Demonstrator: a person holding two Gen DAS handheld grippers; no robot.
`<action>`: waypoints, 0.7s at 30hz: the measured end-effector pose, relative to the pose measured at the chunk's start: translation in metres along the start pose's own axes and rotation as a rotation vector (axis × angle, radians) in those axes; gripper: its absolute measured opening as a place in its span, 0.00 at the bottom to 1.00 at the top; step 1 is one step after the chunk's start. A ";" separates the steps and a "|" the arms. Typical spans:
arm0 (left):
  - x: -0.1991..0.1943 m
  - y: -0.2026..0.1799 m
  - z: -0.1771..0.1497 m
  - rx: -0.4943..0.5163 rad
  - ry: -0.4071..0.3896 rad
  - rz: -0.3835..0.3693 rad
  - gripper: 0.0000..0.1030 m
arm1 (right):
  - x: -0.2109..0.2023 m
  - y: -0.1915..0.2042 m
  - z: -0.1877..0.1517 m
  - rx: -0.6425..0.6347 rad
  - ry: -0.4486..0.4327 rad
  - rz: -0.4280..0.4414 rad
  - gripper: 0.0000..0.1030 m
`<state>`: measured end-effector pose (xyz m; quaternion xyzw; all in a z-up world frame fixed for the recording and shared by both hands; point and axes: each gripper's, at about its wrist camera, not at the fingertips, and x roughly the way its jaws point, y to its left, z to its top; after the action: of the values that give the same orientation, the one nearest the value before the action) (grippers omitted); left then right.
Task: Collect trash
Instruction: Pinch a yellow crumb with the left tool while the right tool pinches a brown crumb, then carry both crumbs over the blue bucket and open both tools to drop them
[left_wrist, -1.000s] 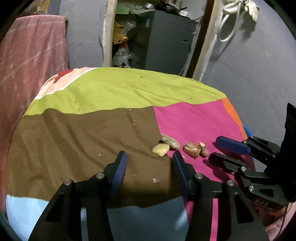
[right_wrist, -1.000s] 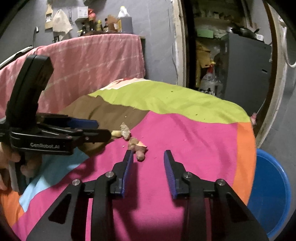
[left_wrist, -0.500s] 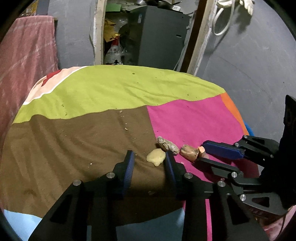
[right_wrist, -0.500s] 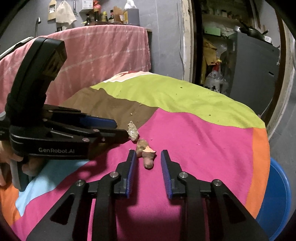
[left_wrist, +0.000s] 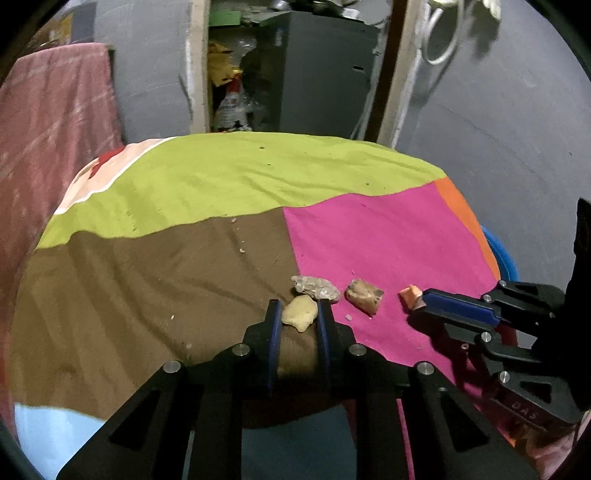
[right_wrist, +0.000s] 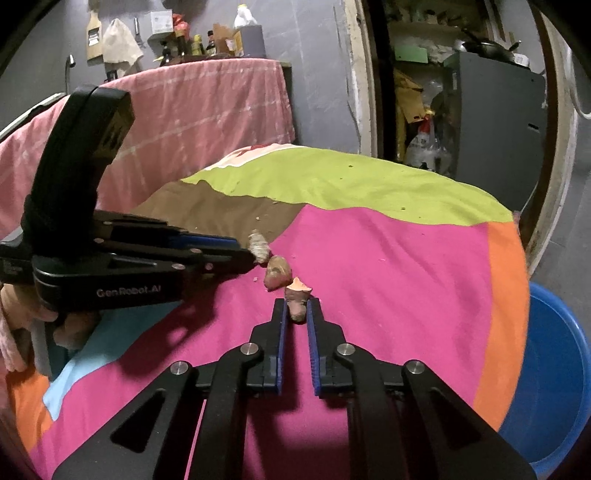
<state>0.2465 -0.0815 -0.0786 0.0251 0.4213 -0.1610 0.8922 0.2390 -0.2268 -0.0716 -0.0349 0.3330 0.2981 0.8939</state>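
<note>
Left gripper (left_wrist: 299, 317), lower centre, just closed in, pads pinching a yellow scrap (left_wrist: 300, 314). Right gripper (right_wrist: 296, 314), likewise just closed, clamped on an orange-tipped scrap (right_wrist: 297, 297). Scraps' undersides hidden. From the right wrist, yellow scrap concealed behind the left gripper; blue tub (right_wrist: 550, 387) at lower right, cut off by the frame. From the left wrist, only a sliver of tub past the patchwork cloth (left_wrist: 369, 240).
</note>
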 end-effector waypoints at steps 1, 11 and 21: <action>-0.003 0.000 -0.001 -0.011 -0.006 0.002 0.15 | -0.001 -0.001 0.000 0.004 -0.006 -0.002 0.08; -0.047 -0.027 -0.005 -0.040 -0.179 0.045 0.15 | -0.043 -0.001 0.000 0.008 -0.179 -0.065 0.08; -0.077 -0.073 0.018 -0.094 -0.414 -0.028 0.15 | -0.116 -0.011 -0.003 -0.002 -0.442 -0.255 0.08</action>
<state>0.1920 -0.1334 -0.0022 -0.0561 0.2364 -0.1552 0.9575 0.1737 -0.2953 -0.0041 -0.0116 0.1219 0.1839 0.9753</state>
